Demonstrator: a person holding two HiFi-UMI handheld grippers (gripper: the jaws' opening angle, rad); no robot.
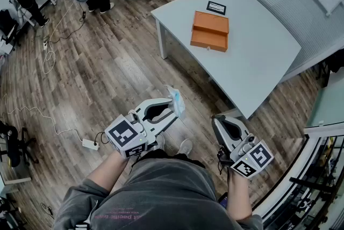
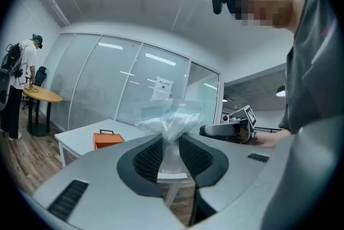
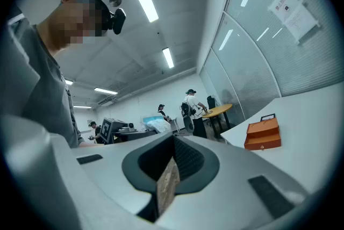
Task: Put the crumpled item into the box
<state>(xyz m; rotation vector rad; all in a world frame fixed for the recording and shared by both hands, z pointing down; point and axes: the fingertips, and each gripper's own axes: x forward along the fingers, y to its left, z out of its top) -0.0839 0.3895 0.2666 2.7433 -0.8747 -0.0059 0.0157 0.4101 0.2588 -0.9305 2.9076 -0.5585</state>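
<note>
Well apart from the orange box (image 1: 210, 31) on the worktop (image 1: 258, 62), the left tongs (image 2: 171, 143) pinch a crumpled clear bag (image 2: 171, 116); the right tongs (image 3: 173, 140) are pressed together.

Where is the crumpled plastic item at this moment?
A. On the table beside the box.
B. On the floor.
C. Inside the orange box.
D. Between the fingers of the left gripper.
D: the left gripper view shows the crumpled plastic item pinched between the fingers of the left gripper, away from the orange box on the table.
</note>
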